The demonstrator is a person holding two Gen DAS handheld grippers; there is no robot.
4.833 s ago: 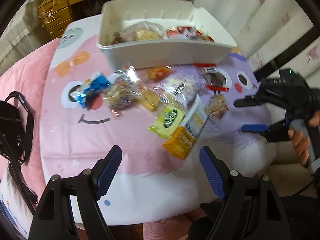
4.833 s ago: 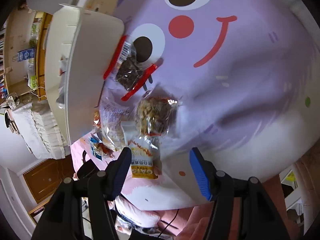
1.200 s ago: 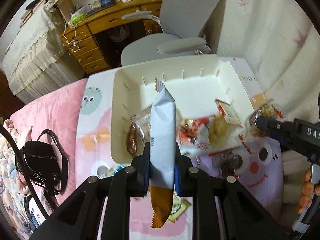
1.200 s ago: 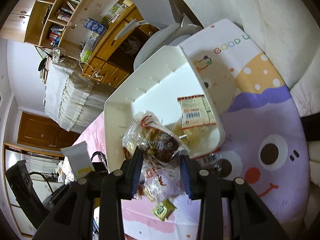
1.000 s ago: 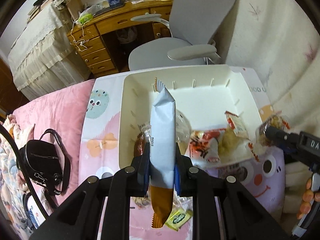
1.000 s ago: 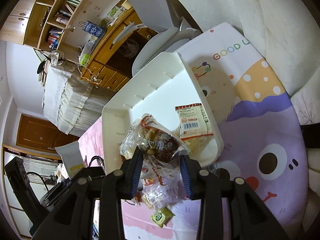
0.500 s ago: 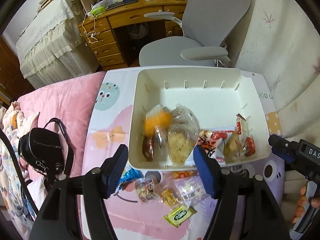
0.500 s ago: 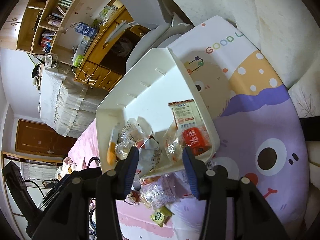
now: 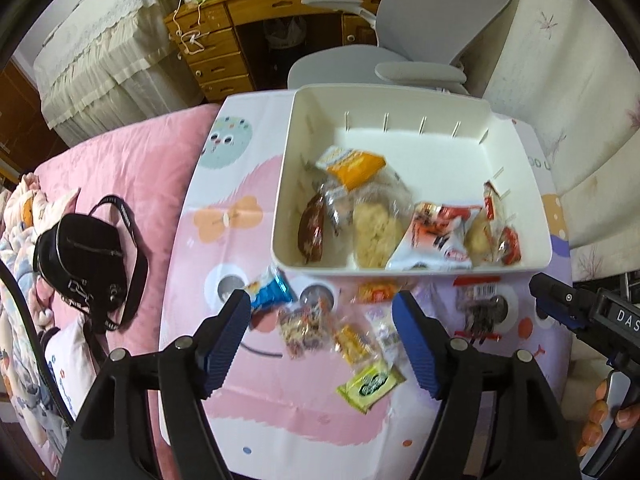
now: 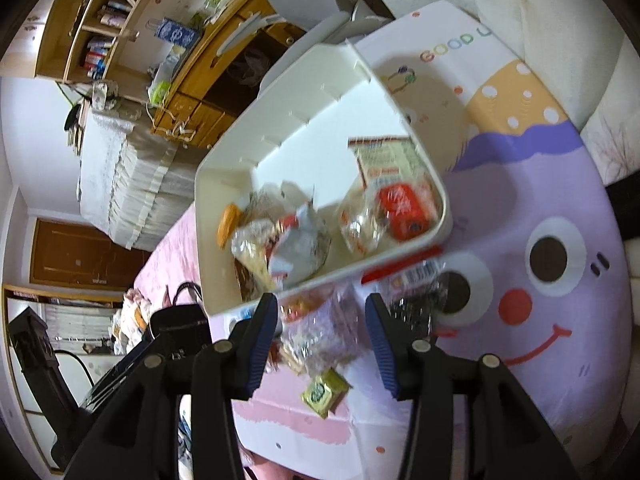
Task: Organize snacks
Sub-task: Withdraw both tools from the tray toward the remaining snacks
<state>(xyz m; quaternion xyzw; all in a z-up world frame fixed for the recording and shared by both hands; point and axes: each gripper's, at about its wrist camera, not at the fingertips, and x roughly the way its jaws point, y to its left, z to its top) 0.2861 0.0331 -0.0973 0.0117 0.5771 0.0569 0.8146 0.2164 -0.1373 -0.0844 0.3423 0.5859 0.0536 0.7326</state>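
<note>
Both tools empty above loose snacks
Left tool (image 9: pixel 322 336) is opening, right tool (image 10: pixel 322 330) part-open; white bin (image 9: pixel 516 152) holds sorted packets.

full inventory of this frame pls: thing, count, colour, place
bin: 1, white, far side of mat
snacks in bin: several packets, orange, brown, clear, red-white; along bin's near wall
loose snacks: about seven, mixed colours, on mat in front of bin
green packet: 1, yellow-green, nearest of the loose ones
mat: 1, pink, white and purple cartoon print, under everything
bag: 1, black, on pink bedding left of mat
chair: 1, grey, behind bin
desk: 1, wooden, far back
left gripper: black with blue pads, jaws opening, nothing between them
right gripper: same build, open, empty
hand: fingers on right gripper's handle, lower right
</note>
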